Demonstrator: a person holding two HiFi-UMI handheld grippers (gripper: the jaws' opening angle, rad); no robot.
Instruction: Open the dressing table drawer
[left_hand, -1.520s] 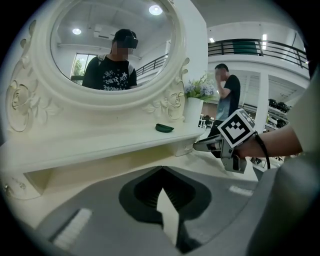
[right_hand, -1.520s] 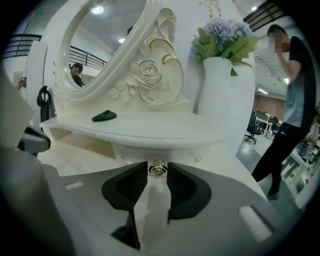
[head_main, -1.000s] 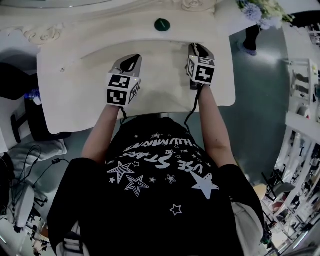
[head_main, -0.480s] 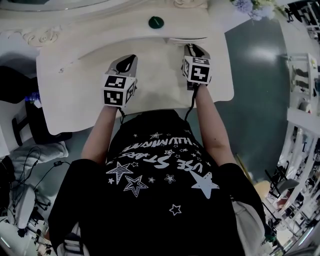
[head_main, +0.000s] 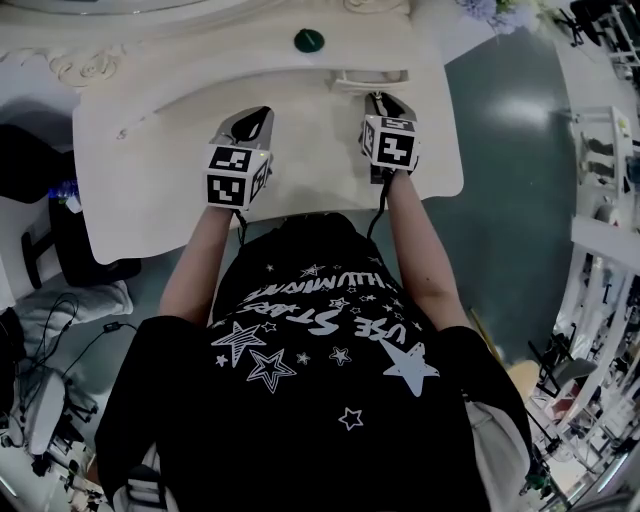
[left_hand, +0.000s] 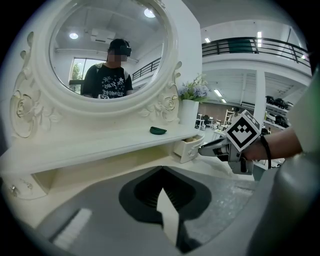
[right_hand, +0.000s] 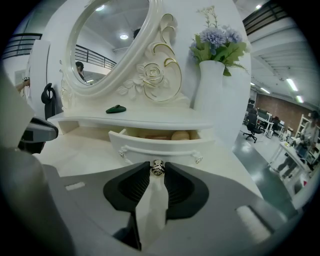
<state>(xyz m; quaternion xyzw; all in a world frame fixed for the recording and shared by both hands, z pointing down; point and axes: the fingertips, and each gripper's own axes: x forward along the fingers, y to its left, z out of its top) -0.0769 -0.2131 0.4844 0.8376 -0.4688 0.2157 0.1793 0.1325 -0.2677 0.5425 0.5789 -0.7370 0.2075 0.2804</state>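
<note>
Fingers (right_hand: 181, 189) of the right gripper (right_hand: 158, 175) are squeezed on the small shiny knob (right_hand: 157, 166) at the front of the drawer (right_hand: 160, 146), one finger on each side of it. On the left gripper (left_hand: 161, 169) the fingers are pressed together with nothing in them. It is over the table top, well apart from the drawer. The big white dressing table (head_main: 140, 200) has a round mirror (left_hand: 105, 55) and a thin shelf (right_hand: 135, 121). The drawer sits just under that shelf on the right side, below the vase of flowers (right_hand: 212, 85). The drawer is already out part of the way, and something round and tan shows inside it. I think the job is partly done, and what is left is to pull the drawer out more. The drawer's long side runs left to right along the table. Its front faces the person, so I think it slides straight toward them.
</note>
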